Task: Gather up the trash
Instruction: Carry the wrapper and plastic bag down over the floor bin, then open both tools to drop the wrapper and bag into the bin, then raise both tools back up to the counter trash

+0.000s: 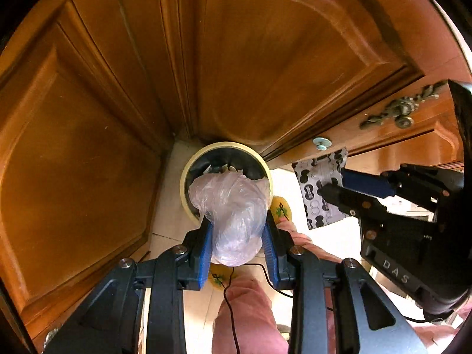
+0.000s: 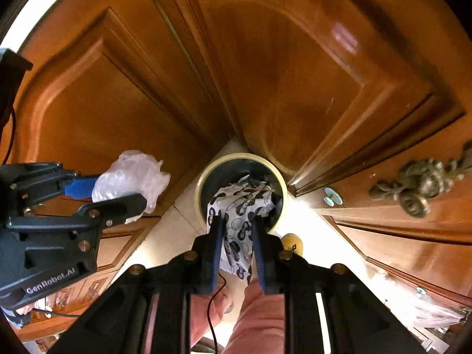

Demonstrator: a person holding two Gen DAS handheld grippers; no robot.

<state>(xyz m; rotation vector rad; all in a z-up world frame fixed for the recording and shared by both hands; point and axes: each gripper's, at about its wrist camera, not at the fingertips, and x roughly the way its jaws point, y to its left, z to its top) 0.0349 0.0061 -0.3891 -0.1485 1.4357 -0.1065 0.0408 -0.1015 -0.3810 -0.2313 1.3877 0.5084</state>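
Above the cream-rimmed trash bin [image 1: 225, 177] on the floor, w/ wooden cabinet doors [image 1: 280, 59] all around, the crumpled clear plastic bag [image 1: 233, 215] is hanging in the left claw [image 1: 239, 253], jaws only partly closed & pressing its sides, while the black-and-white patterned wrapper [image 2: 239, 230] is being pinched in the right claw [image 2: 236, 253], jaws squeezed about as tight as they go. Both pieces are picked up & poised over the bin's mouth, which is already holding some scraps, so what's left looks like letting go of both, though neither is dropping yet.
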